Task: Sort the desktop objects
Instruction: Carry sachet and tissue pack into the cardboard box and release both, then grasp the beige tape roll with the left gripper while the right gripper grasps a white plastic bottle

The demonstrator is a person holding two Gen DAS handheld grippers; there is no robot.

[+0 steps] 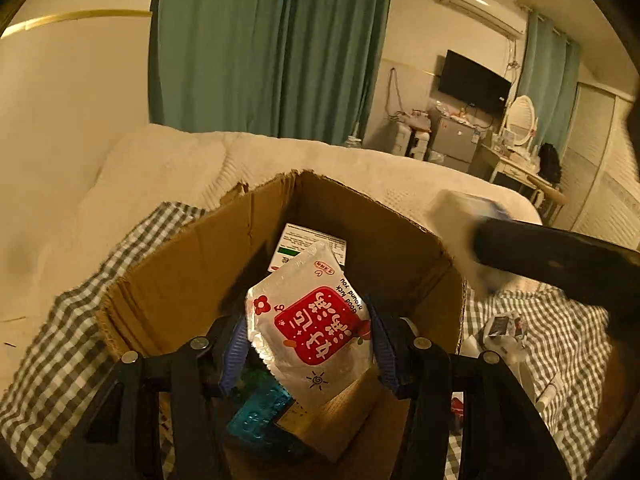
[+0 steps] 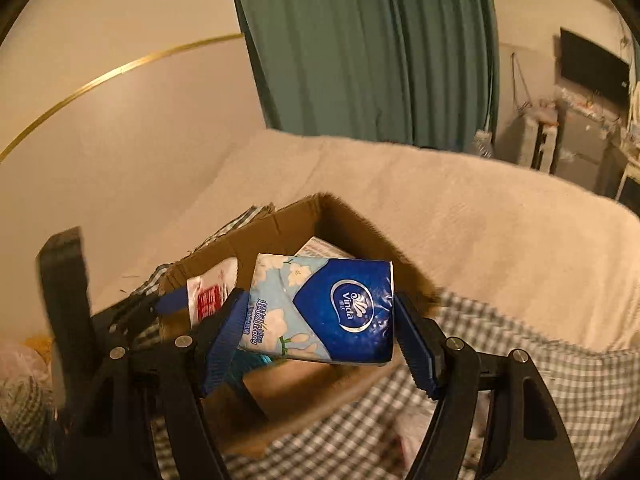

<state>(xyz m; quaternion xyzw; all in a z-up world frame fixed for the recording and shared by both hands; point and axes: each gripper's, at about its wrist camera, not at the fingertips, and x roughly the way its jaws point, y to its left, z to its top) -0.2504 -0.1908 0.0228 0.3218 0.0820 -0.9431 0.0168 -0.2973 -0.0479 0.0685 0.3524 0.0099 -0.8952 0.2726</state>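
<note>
An open cardboard box (image 1: 192,264) (image 2: 280,224) stands on a checked cloth. In the left wrist view my left gripper (image 1: 308,340) hangs over the box, its blue pads (image 1: 236,344) pressed on the sides of a silver pouch (image 1: 316,320) with a red label. The right wrist view shows my right gripper (image 2: 320,328) shut on a blue Vinda tissue pack (image 2: 328,312), held above the box's near right corner. That pack also appears blurred at the right in the left wrist view (image 1: 460,232). Inside the box lie a white card (image 1: 308,244) and a teal item (image 1: 260,408).
The grey-and-white checked cloth (image 1: 60,352) (image 2: 500,344) lies over a beige bedspread (image 1: 168,168). Small wrapped items (image 1: 504,332) and a white tube (image 1: 548,396) lie on the cloth right of the box. Green curtains (image 1: 272,48) hang behind the bed.
</note>
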